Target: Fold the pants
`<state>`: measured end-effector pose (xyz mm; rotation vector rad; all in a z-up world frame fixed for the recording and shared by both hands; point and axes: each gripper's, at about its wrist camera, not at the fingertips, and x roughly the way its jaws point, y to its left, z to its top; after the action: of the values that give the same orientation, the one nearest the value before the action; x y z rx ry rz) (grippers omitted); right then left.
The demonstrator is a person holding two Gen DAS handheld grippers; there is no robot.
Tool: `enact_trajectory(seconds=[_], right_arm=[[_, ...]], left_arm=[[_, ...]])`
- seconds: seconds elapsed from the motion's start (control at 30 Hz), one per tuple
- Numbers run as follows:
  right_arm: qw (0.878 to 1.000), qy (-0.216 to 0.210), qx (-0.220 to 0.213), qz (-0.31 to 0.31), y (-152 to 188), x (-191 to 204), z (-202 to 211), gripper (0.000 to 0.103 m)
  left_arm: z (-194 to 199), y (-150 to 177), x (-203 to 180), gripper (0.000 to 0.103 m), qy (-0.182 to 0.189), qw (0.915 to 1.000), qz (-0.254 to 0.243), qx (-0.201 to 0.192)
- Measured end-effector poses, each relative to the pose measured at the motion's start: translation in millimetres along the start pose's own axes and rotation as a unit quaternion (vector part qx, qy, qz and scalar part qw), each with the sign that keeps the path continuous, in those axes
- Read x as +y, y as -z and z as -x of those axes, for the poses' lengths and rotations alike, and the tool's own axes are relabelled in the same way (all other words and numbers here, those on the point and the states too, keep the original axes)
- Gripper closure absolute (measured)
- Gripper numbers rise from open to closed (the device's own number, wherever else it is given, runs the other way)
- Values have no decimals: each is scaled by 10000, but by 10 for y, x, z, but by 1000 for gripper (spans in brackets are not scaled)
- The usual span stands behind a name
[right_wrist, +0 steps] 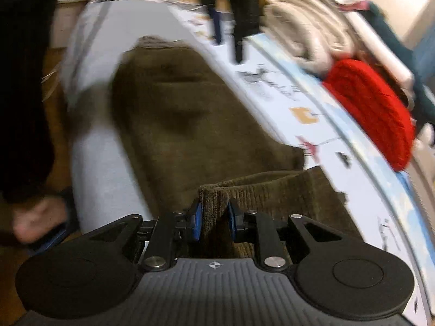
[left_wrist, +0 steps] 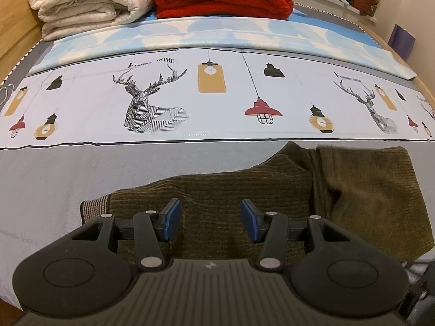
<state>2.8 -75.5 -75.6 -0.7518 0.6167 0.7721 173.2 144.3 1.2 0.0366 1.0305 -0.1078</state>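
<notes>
My right claw (right_wrist: 214, 218): clamped on pants (right_wrist: 174, 114) fold, near bed (left_wrist: 54, 179) edge. My left claw (left_wrist: 209, 220): spread wide, holding nothing, over pants.

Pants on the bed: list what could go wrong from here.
1. The right tongs pinch only a small bunch of the pants; the fabric may slip out mid-fold.
2. The left tongs hover open, pinning nothing, so the lower layer may drag along the bedsheet.

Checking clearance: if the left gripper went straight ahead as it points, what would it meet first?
Probably the brown pants: the open left gripper hangs just over them, aimed slightly downward, though depth is unclear.
</notes>
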Motion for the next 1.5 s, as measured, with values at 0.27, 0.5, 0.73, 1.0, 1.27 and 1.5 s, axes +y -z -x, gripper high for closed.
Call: enact_trajectory(seconds=[0.27,0.5,0.73,1.0,1.27,1.5], right_arm=[[9967,-149,-285,-739,134,-132,272,65],[9446,737,-39,-3199,720,-1124,574,53],[9197,1343,1643,-3304,1438,-1241,422,49],[9087,1166,1439,-3740,1567,-1356,526,45],[9079,1046,1409,-3806,1642,-1418,465,36],[8996,969,1407,-4019,1717,-1474,443,28]], left_arm=[[-45,-33,-261,48,158,9997,-195,45],[-169,-107,-512,49,457,9987,-90,192],[-362,-183,-975,49,605,9971,-348,314],[-615,-184,-1575,70,1290,9869,-866,434],[-1146,-65,-1775,77,456,9797,-1466,1290],[-1046,-407,-1538,45,889,9939,-221,612]])
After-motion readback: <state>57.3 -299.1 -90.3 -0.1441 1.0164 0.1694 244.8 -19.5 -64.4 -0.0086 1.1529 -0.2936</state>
